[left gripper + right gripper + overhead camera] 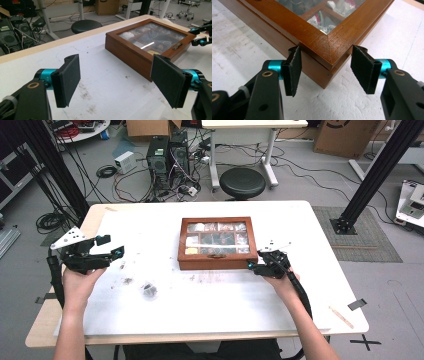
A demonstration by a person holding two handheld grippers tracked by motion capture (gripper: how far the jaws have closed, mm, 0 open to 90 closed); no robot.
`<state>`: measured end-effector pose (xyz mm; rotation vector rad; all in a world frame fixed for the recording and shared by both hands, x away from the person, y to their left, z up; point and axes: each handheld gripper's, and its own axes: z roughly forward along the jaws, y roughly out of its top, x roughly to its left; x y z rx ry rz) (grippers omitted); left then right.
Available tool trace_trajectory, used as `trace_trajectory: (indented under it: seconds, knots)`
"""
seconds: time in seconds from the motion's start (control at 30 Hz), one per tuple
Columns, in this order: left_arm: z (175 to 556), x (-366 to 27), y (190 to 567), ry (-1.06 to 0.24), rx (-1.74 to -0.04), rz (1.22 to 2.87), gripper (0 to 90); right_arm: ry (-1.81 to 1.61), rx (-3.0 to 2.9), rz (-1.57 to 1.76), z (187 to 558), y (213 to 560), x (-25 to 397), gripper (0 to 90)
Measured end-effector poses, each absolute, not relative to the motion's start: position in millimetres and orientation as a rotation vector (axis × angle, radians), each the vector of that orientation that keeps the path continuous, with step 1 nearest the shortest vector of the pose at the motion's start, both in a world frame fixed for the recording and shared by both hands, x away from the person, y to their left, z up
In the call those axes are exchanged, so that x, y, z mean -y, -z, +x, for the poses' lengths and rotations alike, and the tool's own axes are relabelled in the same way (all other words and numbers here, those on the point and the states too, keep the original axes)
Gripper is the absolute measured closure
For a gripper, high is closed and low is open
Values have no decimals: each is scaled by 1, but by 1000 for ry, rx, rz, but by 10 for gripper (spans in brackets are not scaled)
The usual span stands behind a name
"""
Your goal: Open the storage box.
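A brown wooden box [218, 243] with a glass lid lies shut in the middle of the white table [200, 295]; small items show in its compartments. My right gripper [256, 263] is open at the box's near right corner [329, 52], one jaw on each side of that corner, neither clearly touching. My left gripper [111, 246] is held open above the table's left part, well apart from the box [147, 42], with nothing between its pads [68, 77]. The right gripper [202, 35] shows far off in the left gripper view.
Dark smudges and a small dark clump [149, 290] mark the table near the left hand. A wooden stick [341, 316] and grey tape [357, 304] lie at the near right corner. A black stool [242, 182], computers [167, 157] and cables stand beyond the far edge.
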<state>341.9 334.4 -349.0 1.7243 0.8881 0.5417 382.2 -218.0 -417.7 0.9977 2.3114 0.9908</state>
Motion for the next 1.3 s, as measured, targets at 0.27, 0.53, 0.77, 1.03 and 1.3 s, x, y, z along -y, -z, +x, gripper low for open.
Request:
trace_trajectory:
  seconds: [0.27,0.53,0.77,1.03,1.3]
  knots:
    - [342,-334,349,-538,-886,1724,242,-1018,-2260,1003,380,414,220,449]
    - [341,-335,347,-538,-880,1715,242,-1067,-2202,1017,378,408,220,452]
    - [341,-335,346,-529,-875,1711,242,-1095,-2158,1032,377,402,220,430]
    - [341,-332,345,-517,-871,1712,242,-1159,-2115,1021,380,389,221,457]
    - [341,-331,343,-509,-862,1716,242,-1178,-2100,1014,383,380,222,463]
